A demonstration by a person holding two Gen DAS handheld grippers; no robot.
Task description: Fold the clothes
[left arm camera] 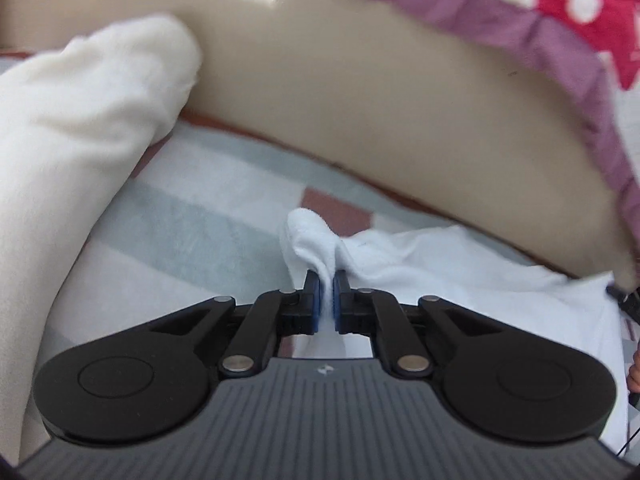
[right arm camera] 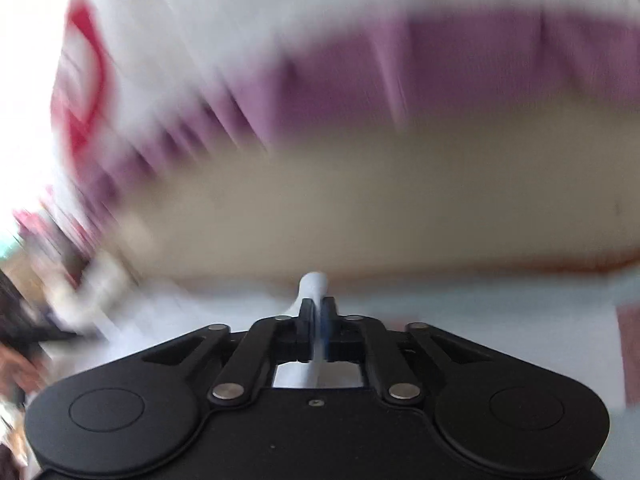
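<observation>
1. Nearest in the left wrist view, the left gripper (left arm camera: 327, 280) is seen clamped on a bunched fold of the white garment (left arm camera: 460, 276), with cloth pinched between the blue pads (left arm camera: 316, 300).
2. In the right wrist view, the right gripper (right arm camera: 318, 308) is likewise closed tight on a thin edge of white cloth (right arm camera: 314, 282); much of that view is blurred.
3. The rest of the garment is seen spread to the right of the left gripper on a pale striped bed cover (left arm camera: 192, 208).
4. Further left, a cream fleecy cloth (left arm camera: 80, 120) is heaped on the same cover.
5. Beyond, a beige padded panel (left arm camera: 360, 100) stands behind the cover, with a purple-edged quilt (left arm camera: 480, 4) above it.
6. The step in hand is judged to be lifting the two pinched points to carry a fold. Both grips should be kept firm, the hands level with each other, and the edge held taut so it is laid down without wrinkles.
</observation>
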